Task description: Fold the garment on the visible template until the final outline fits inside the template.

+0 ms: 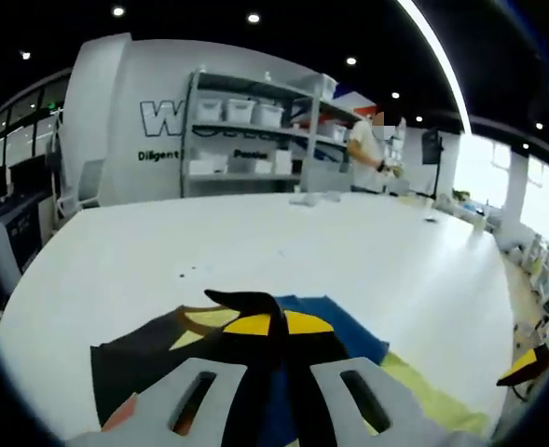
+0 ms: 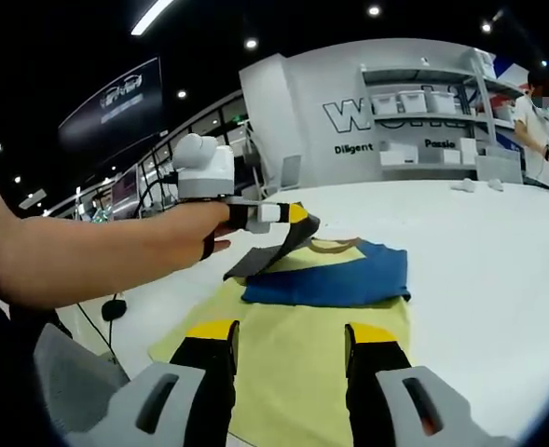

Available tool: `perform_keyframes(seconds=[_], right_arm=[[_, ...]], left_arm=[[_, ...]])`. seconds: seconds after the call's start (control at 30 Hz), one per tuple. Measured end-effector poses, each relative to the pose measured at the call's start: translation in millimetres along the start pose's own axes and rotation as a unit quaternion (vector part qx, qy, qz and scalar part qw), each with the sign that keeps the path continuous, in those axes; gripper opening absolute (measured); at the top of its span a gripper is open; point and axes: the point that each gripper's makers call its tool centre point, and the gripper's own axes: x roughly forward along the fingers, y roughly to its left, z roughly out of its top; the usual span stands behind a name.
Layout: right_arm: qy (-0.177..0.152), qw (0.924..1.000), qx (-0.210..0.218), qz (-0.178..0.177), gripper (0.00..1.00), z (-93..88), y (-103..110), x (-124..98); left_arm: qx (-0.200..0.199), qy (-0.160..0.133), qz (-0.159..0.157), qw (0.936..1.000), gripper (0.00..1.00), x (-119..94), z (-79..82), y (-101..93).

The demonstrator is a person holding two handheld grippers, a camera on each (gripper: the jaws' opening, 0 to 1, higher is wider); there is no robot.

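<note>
A blue and dark grey garment (image 2: 335, 275) with a tan collar lies on the yellow template (image 2: 293, 372) on the white table. My left gripper (image 2: 291, 215) is shut on a dark grey flap (image 2: 265, 256) of it and holds that flap raised above the blue part. In the left gripper view the yellow-tipped left gripper (image 1: 267, 324) pinches dark cloth (image 1: 144, 358), with blue garment (image 1: 335, 321) and a strip of template (image 1: 432, 400) beyond. My right gripper (image 2: 293, 343) hovers open over the template's near part, holding nothing.
The white table (image 1: 283, 242) stretches far ahead with its edge at the right (image 1: 498, 270). Shelves with white boxes (image 1: 246, 130) and a standing person (image 1: 365, 154) are behind it. A person's forearm (image 2: 88, 251) carries the left gripper.
</note>
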Motion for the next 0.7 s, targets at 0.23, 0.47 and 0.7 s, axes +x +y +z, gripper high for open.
perform_keyframes(seconds=[0.23, 0.47, 0.7], right_arm=[[0.000, 1.0000, 0.000, 0.000, 0.44, -0.1, 0, 0], [0.001, 1.0000, 0.000, -0.001, 0.44, -0.5, 0, 0], [0.001, 1.0000, 0.001, -0.002, 0.44, -0.5, -1, 0]], left_arm=[[0.004, -0.004, -0.014, 0.9999, 0.00, 4, 4.7, -13.2], [0.006, -0.007, -0.038, 0.9992, 0.00, 10, 3.5, -30.0], [0.007, 0.020, -0.035, 0.9992, 0.00, 13, -18.6, -29.3]])
